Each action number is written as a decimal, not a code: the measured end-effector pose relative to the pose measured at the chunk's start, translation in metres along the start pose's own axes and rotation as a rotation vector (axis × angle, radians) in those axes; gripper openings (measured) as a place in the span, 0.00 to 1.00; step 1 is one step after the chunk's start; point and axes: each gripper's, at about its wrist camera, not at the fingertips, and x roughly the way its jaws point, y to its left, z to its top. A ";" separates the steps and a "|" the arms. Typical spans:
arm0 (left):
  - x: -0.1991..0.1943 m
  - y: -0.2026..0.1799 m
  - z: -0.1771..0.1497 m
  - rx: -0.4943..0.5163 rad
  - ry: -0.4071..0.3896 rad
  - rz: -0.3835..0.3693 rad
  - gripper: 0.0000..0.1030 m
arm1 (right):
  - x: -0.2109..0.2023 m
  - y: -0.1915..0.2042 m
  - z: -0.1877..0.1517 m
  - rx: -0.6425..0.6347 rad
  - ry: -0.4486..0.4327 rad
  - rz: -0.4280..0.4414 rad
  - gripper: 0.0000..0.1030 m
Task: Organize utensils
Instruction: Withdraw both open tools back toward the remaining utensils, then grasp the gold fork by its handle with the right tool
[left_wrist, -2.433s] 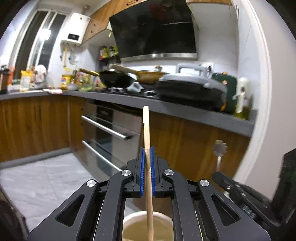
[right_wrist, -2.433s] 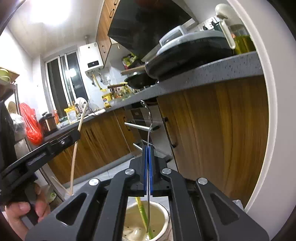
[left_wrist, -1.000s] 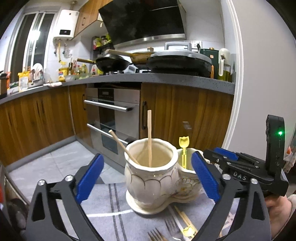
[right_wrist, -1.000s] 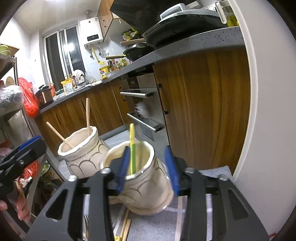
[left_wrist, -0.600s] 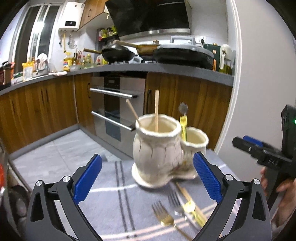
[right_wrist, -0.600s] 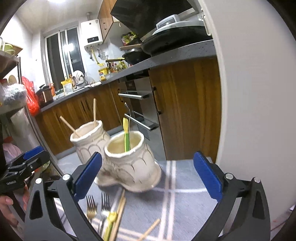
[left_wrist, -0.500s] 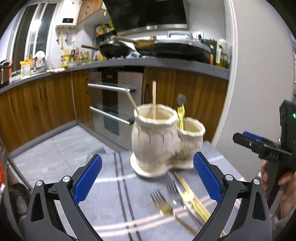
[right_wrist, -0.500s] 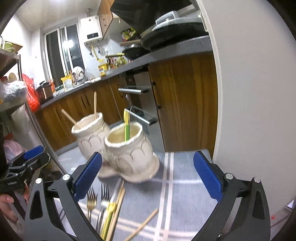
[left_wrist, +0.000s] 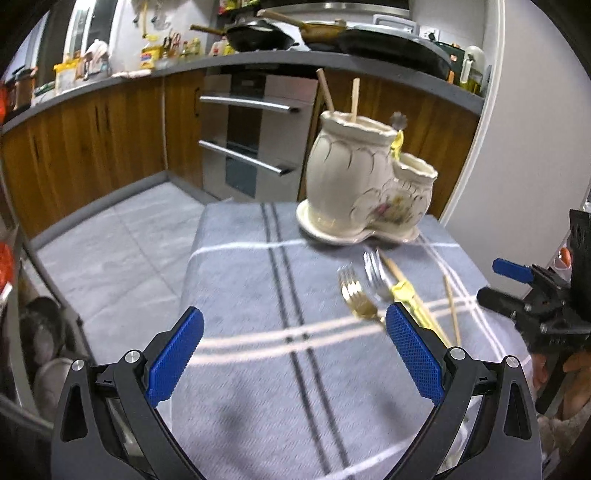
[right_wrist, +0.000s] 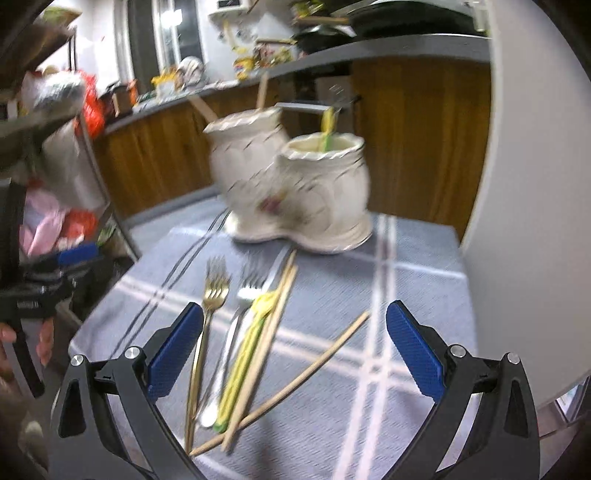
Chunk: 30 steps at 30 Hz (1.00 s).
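A cream double-pot utensil holder (left_wrist: 354, 184) (right_wrist: 295, 192) stands at the far end of a grey striped cloth (left_wrist: 258, 369). Its tall pot holds two wooden chopsticks (left_wrist: 354, 98); its short pot (right_wrist: 325, 166) holds a yellow-green utensil (right_wrist: 327, 129). On the cloth lie a gold fork (right_wrist: 207, 328), a silver fork (right_wrist: 236, 325), a yellow-green utensil (right_wrist: 247, 350) and loose chopsticks (right_wrist: 295, 380). My left gripper (left_wrist: 293, 356) is open and empty above the cloth. My right gripper (right_wrist: 293, 354) is open and empty over the loose utensils.
Wooden kitchen cabinets and an oven (left_wrist: 255, 136) stand behind the table. A white wall (right_wrist: 535, 184) is on the right. A rack with bags (right_wrist: 55, 147) is on the left. The right gripper shows in the left wrist view (left_wrist: 535, 302).
Both grippers let go of the chopstick and the utensil into the pots, opened, then drew back and tilted down toward the utensils on the cloth.
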 end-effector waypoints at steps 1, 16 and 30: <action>-0.001 0.000 -0.001 0.000 0.004 0.001 0.95 | 0.004 0.007 -0.003 -0.012 0.014 0.003 0.95; -0.003 0.011 -0.013 -0.011 0.019 -0.015 0.95 | 0.051 0.064 -0.005 -0.104 0.140 0.054 0.61; 0.001 0.011 -0.015 -0.014 0.025 -0.027 0.95 | 0.074 0.076 -0.005 -0.123 0.206 0.069 0.27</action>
